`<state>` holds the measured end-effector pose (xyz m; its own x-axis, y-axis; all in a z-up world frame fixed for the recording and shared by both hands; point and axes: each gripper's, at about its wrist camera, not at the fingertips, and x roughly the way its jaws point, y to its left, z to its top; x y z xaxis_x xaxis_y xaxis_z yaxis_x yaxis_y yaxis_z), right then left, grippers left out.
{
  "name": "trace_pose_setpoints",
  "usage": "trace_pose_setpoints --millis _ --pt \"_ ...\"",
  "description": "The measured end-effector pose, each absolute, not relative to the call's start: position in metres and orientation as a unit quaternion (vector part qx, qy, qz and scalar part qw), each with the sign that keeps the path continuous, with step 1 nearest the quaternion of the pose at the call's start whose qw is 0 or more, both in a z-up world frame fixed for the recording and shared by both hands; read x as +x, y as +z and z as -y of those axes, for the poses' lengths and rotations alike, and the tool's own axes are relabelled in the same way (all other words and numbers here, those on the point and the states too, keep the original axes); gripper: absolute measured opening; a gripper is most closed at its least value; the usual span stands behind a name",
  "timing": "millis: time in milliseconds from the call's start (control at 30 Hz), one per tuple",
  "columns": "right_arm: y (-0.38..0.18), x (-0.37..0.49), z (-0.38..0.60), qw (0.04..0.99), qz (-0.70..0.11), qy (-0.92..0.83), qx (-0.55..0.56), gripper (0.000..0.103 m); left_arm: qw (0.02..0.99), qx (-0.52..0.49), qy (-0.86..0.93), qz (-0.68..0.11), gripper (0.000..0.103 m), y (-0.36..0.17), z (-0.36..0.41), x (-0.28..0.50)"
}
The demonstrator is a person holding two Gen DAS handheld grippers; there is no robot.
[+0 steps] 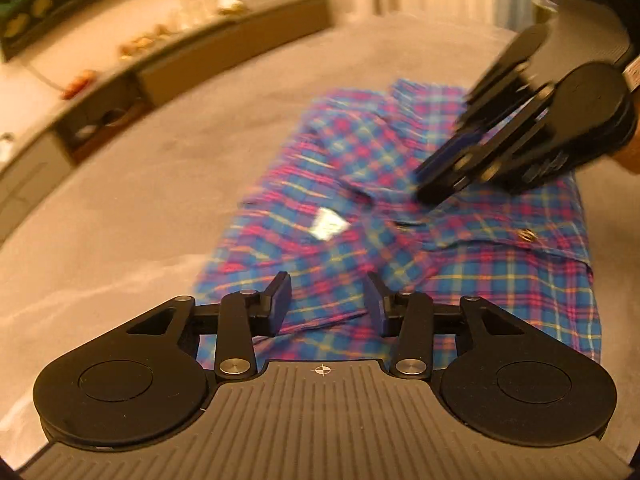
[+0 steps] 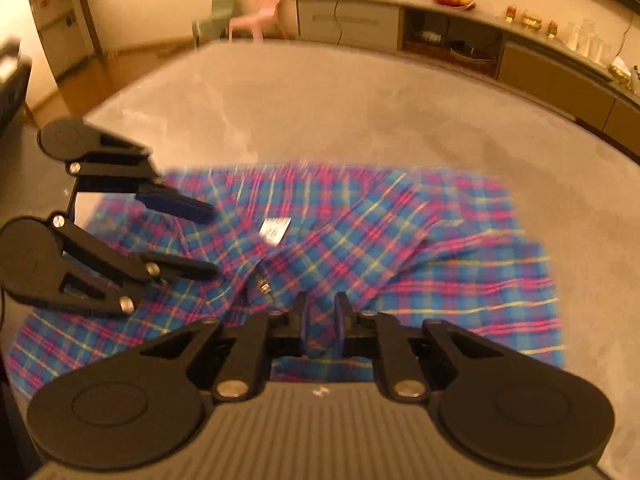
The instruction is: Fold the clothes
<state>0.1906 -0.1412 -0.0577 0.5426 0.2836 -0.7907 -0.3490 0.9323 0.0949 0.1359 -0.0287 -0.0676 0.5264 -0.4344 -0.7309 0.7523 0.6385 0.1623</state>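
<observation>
A blue, pink and yellow plaid shirt (image 1: 460,248) lies partly folded on a grey table (image 1: 140,200), with a white label (image 1: 326,224) showing. My left gripper (image 1: 327,300) is open and empty just above the shirt's near edge. It also shows at the left of the right wrist view (image 2: 212,240). My right gripper (image 2: 321,320) has its jaws nearly together with a fold of the plaid shirt (image 2: 360,240) between them. It also shows in the left wrist view (image 1: 428,184), low over the shirt's far side.
A long low sideboard (image 2: 520,56) with glassware and dishes runs along the wall behind the table. Pink and green chairs (image 2: 256,12) stand at the far end. The grey table surface (image 2: 320,112) extends beyond the shirt.
</observation>
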Motion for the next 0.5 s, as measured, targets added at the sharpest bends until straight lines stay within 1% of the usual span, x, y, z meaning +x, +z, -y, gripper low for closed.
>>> trace_pose_setpoints --millis 67,100,167,267,333,400,500 --pt "-0.045 0.188 0.162 0.887 -0.430 0.165 -0.026 0.020 0.840 0.225 -0.369 -0.330 0.038 -0.054 0.018 0.105" --pt "-0.041 0.186 0.173 0.891 -0.426 0.158 -0.021 0.021 0.839 0.218 -0.377 -0.327 0.039 -0.047 0.012 0.090" --pt "-0.037 0.184 0.195 0.894 -0.424 0.141 -0.017 0.022 0.835 0.209 -0.393 -0.324 0.042 -0.037 0.003 0.059" --pt "-0.045 0.181 0.215 0.895 -0.429 0.115 -0.028 0.023 0.813 0.224 -0.417 -0.338 0.043 -0.049 0.004 0.009" --pt "-0.058 0.182 0.220 0.891 -0.439 0.109 -0.038 0.023 0.807 0.255 -0.406 -0.345 0.043 -0.064 0.005 -0.007" --pt "-0.072 0.181 0.222 0.883 -0.455 0.110 -0.040 0.023 0.810 0.269 -0.389 -0.347 0.053 -0.072 0.002 -0.010" --pt "-0.067 0.168 0.222 0.877 -0.468 0.108 -0.016 0.027 0.827 0.277 -0.340 -0.353 0.055 -0.070 -0.006 0.009"
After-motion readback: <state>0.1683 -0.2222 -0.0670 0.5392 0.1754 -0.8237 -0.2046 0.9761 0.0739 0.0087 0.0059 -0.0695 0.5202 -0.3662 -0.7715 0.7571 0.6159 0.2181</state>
